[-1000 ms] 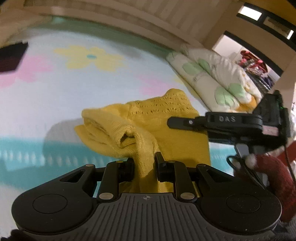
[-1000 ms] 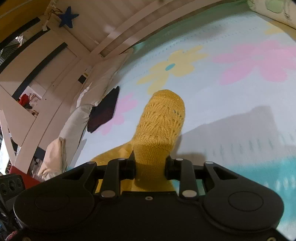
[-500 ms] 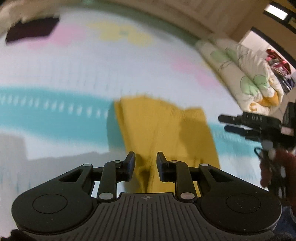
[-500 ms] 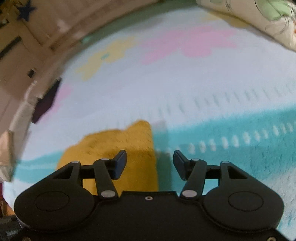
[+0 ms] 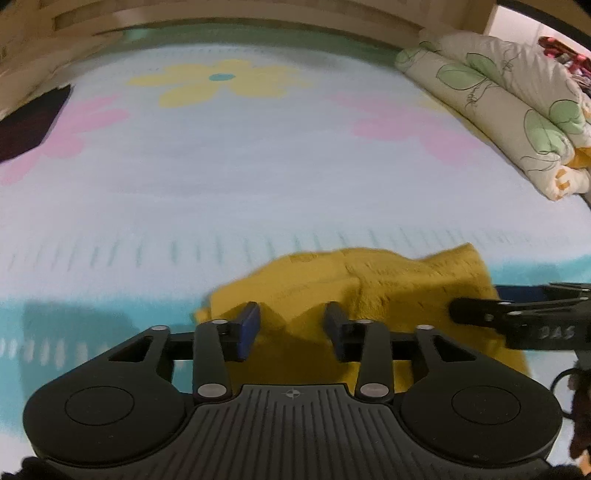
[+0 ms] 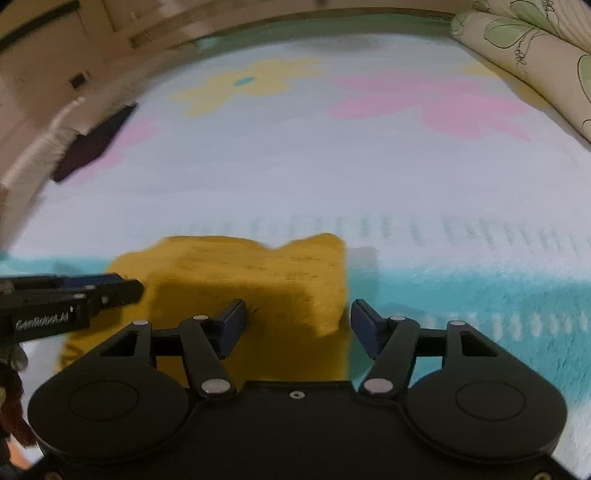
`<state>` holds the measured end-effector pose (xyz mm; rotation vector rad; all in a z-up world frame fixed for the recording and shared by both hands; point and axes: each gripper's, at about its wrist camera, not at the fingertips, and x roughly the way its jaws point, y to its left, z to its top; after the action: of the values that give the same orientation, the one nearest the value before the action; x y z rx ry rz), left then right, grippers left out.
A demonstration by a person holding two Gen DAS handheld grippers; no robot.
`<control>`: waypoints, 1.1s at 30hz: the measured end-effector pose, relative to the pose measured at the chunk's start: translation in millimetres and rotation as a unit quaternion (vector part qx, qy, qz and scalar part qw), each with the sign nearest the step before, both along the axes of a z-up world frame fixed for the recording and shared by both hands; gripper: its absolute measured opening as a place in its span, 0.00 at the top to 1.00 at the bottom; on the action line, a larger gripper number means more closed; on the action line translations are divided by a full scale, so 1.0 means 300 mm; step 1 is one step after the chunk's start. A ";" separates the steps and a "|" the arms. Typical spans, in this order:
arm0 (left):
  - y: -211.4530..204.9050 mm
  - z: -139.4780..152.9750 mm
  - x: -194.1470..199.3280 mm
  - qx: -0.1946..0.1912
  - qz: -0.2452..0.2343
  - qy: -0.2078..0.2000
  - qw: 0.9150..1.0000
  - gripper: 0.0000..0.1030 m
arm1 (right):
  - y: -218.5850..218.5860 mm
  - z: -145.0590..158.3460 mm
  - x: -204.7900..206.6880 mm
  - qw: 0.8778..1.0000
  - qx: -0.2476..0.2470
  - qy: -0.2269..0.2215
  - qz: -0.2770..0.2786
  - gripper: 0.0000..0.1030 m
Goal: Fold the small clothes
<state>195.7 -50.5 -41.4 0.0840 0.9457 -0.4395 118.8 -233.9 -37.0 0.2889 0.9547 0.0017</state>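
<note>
A small yellow knitted garment lies folded on the flowered blanket, also in the right wrist view. My left gripper is open and empty, just above the garment's near left part. My right gripper is open and empty over the garment's right edge. The right gripper's fingers reach in from the right in the left wrist view; the left gripper's fingers reach in from the left in the right wrist view.
A dark garment lies at the blanket's far left, also seen in the right wrist view. A rolled leaf-print quilt lies along the right edge. A wooden bed rail runs along the far side.
Both grippers held the yellow garment lifted a second ago. They have laid it down flat, let go and opened, and have drawn back a little.
</note>
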 end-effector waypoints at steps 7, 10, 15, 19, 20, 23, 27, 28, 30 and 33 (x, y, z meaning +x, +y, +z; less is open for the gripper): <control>0.015 0.010 0.047 -0.025 0.013 0.017 0.999 0.57 | -0.056 -0.034 0.052 0.999 0.029 0.003 -0.037 0.16; 0.058 0.041 0.038 -0.046 0.036 0.015 0.998 0.55 | -0.066 -0.018 0.033 0.998 0.041 -0.004 -0.044 0.17; 0.159 0.157 -0.019 -0.077 0.079 -0.022 0.994 0.30 | -0.119 0.050 -0.069 0.994 0.050 -0.040 -0.084 0.16; 0.186 0.259 -0.125 -0.071 0.074 -0.061 0.993 0.15 | -0.132 0.144 -0.151 0.991 0.065 -0.075 -0.086 0.00; 0.183 0.274 -0.155 -0.063 0.067 -0.072 0.993 0.14 | -0.126 0.170 -0.173 0.991 0.060 -0.087 -0.080 0.00; 0.180 0.297 -0.268 -0.038 0.057 -0.093 0.993 0.08 | -0.074 0.232 -0.243 0.990 0.040 -0.116 -0.061 0.00; 0.167 0.281 -0.389 -0.030 0.043 -0.089 0.995 0.08 | 0.008 0.251 -0.348 0.991 0.008 -0.125 -0.038 0.00; 0.167 0.272 -0.422 -0.029 0.041 -0.088 0.995 0.08 | 0.028 0.244 -0.373 0.992 -0.003 -0.124 -0.033 0.00; 0.165 0.258 -0.472 -0.028 0.036 -0.087 0.995 0.08 | 0.060 0.236 -0.426 0.992 -0.026 -0.124 -0.027 0.00; 0.149 0.236 -0.533 -0.018 0.026 -0.082 0.996 0.10 | 0.096 0.229 -0.497 0.991 -0.037 -0.127 -0.019 0.00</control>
<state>35.7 -5.8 29.5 0.0613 0.7768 -0.3948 -30.3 -205.0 31.7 0.2326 0.6949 -0.0316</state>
